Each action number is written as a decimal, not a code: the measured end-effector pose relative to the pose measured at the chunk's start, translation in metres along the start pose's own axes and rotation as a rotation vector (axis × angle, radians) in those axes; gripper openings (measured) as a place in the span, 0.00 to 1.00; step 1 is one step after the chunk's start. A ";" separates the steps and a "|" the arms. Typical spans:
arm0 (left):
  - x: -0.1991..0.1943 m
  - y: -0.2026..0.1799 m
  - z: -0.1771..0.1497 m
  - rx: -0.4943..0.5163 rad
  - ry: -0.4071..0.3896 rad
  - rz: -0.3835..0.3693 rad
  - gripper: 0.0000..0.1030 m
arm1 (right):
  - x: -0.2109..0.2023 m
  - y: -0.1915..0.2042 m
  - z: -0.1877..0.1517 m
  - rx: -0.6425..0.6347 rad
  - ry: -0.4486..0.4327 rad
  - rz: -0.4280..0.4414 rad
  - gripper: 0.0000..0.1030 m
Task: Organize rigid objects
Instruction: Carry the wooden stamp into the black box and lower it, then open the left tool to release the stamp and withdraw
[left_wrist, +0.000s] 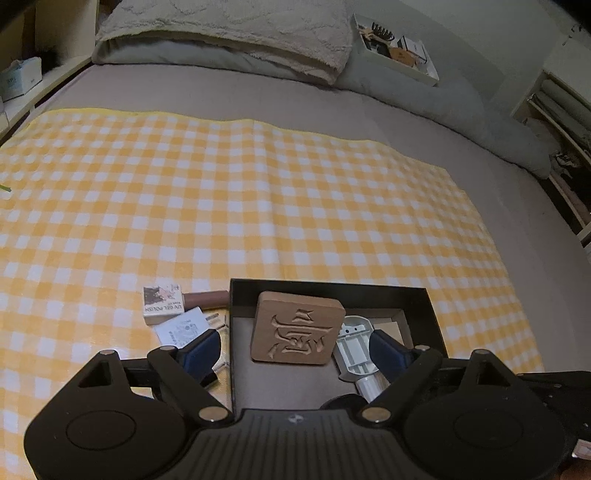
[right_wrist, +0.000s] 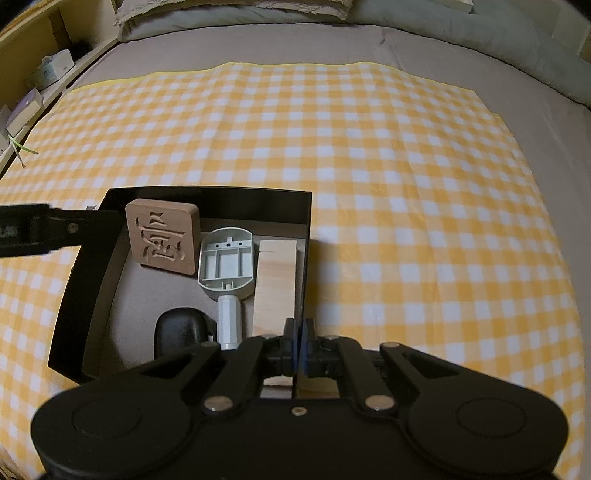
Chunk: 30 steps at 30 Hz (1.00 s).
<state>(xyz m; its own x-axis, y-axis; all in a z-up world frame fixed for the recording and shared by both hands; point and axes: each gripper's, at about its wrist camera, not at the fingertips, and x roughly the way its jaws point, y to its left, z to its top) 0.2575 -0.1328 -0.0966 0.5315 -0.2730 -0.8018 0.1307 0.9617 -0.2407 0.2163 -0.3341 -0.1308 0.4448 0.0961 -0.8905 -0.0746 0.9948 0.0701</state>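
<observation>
We look down on a bed covered by a yellow checked cloth (left_wrist: 258, 192). At near left, outside the tray, lie a small nail-polish carton (left_wrist: 163, 304), a brown tube (left_wrist: 206, 298) and a white plug (left_wrist: 184, 326), partly hidden behind our left claw (left_wrist: 295, 347), whose fingers are spread wide. Right of these sits a black tray (right_wrist: 207, 201). Inside it, from left to right: a carved wooden block (right_wrist: 161, 236), a grey plastic scoop-like part (right_wrist: 227, 258), and a pale wood plank (right_wrist: 275, 282). A dark rounded object (right_wrist: 179, 328) lies near, half cut off. Our right claw (right_wrist: 298, 350) is pressed together on the tray's right wall.
</observation>
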 end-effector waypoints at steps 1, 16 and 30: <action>-0.002 0.001 0.000 0.001 -0.007 -0.002 0.81 | 0.000 0.001 0.000 0.000 0.000 -0.002 0.03; 0.034 -0.021 0.021 0.063 -0.025 -0.127 0.42 | 0.002 0.006 -0.001 -0.012 -0.001 -0.018 0.03; 0.065 -0.036 0.020 0.224 -0.020 -0.057 0.42 | 0.002 0.005 -0.003 -0.020 0.007 0.006 0.04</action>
<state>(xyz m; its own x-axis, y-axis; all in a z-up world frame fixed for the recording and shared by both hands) 0.3043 -0.1842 -0.1290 0.5340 -0.3285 -0.7791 0.3424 0.9265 -0.1560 0.2144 -0.3290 -0.1333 0.4377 0.1019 -0.8933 -0.0952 0.9932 0.0666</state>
